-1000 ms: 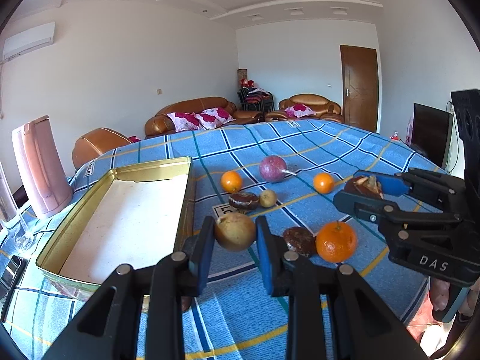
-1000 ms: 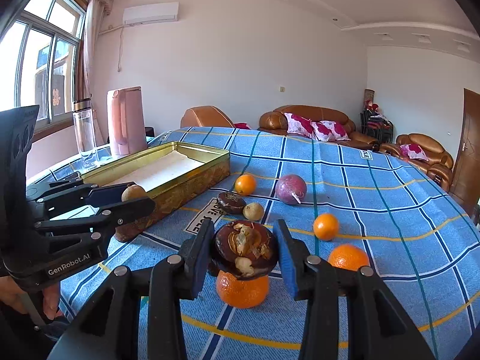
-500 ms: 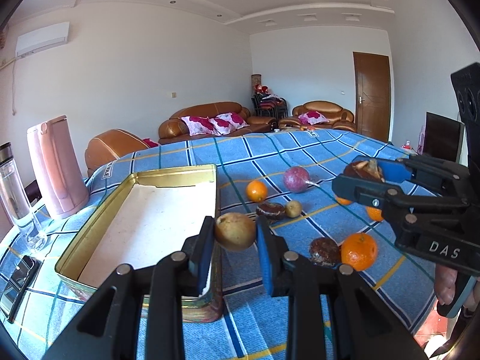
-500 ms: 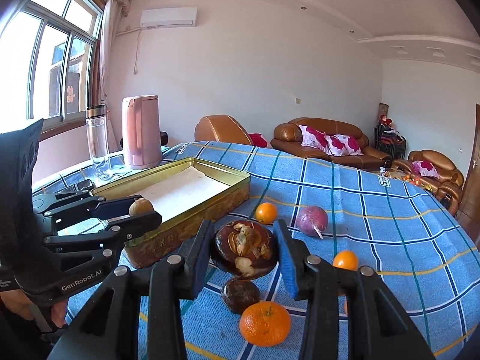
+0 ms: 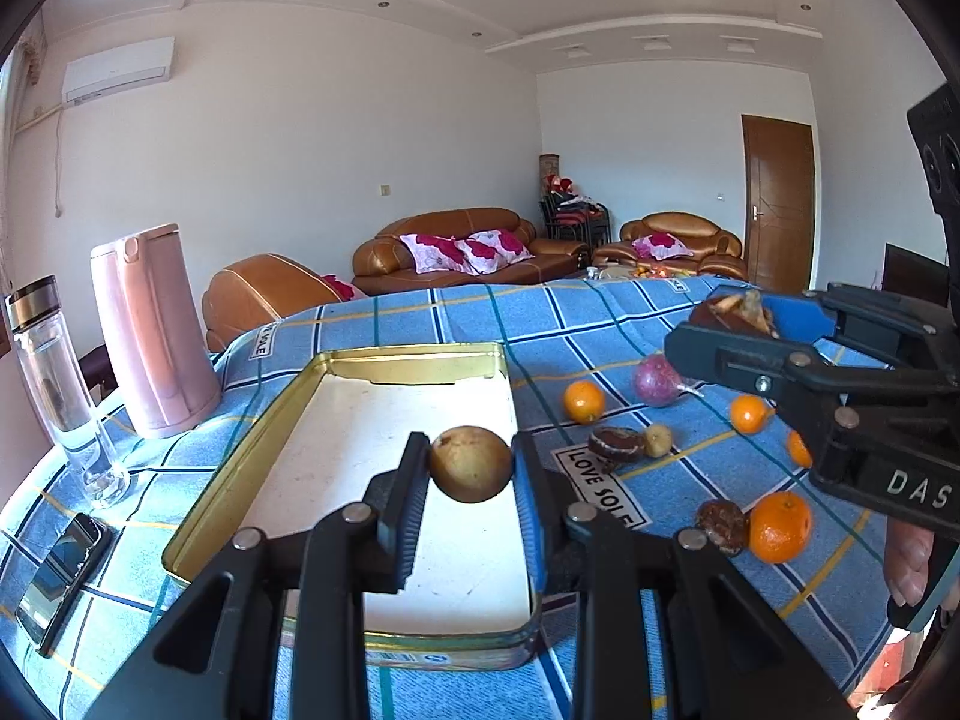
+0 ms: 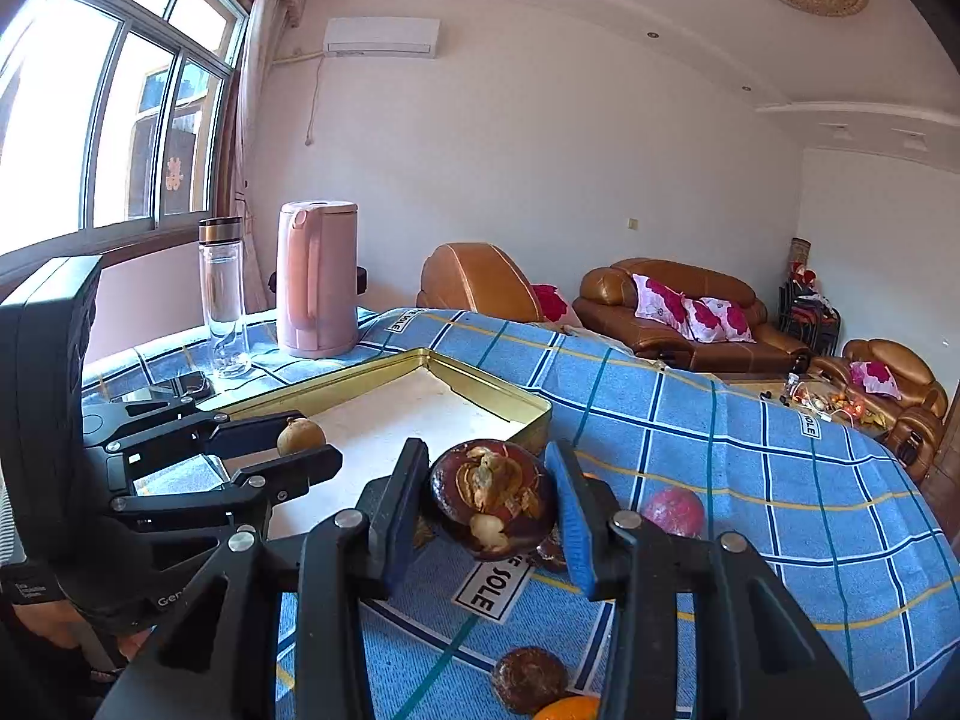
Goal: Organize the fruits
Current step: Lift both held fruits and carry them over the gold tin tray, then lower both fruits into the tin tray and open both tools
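Over the gold tin (image 5: 336,363) on the blue checked cloth (image 5: 600,312), the left gripper (image 5: 471,474) held a small tan-brown fruit (image 5: 471,463), its fingers clamped on the fruit's two sides. From the left wrist view the fruit hung above the tin's pale floor, toward the near right part, clear of the rim. The right gripper (image 6: 489,501) was clamped on a dark mangosteen (image 6: 492,498) — it sat beside the tin's right wall, above the cloth, not yet over the opening.

By my reading the step in hand was the carry: both fruits lifted, neither set down, the tin bare. The next move would call for the left gripper to dip toward the floor and let go low, since a round fruit would roll. The right would need to cross the wall before lowering.

The tan fruit was near round, with no long axis to speak of; I could not tell where its stem end faced. The mangosteen was a flattened round — its short axis ran roughly toward the right camera, the dried calyx facing it and a little up.

Oranges (image 5: 583,401), a purple fruit (image 5: 657,381) and more dark fruits (image 5: 617,443) lay on the cloth, well right of the tin.
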`<state>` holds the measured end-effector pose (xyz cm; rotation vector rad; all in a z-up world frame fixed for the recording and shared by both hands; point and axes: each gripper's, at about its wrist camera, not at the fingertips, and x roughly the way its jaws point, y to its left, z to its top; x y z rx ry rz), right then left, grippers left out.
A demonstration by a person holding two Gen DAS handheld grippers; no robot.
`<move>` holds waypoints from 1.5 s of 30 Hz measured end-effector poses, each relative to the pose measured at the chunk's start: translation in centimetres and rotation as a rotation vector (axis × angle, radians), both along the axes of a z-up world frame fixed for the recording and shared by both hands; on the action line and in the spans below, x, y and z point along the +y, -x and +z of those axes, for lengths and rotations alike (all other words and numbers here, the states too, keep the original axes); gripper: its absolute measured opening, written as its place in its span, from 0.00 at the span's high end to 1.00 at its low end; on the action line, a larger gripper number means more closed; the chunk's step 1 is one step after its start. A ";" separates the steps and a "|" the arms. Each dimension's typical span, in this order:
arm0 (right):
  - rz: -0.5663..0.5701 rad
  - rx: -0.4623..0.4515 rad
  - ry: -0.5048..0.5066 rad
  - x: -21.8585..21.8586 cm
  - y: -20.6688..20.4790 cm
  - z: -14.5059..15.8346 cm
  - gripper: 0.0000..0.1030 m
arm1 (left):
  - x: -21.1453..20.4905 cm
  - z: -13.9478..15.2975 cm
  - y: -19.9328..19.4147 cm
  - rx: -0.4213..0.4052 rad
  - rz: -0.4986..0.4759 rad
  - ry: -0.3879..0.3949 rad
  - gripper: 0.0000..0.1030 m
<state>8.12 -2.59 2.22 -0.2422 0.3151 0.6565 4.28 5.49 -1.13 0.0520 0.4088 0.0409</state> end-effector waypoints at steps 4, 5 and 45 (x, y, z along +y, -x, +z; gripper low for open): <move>0.023 0.001 0.009 1.5 -0.6 0.3 0.59 | 0.9 0.0 -0.5 0.003 0.017 -0.006 0.72; 0.028 0.001 0.011 1.9 -0.7 0.3 0.59 | 1.1 0.0 -0.6 0.004 0.021 -0.008 0.72; 0.109 0.091 0.077 9.6 -4.9 -2.4 0.58 | 6.6 -1.3 -4.0 0.096 0.127 -0.025 0.72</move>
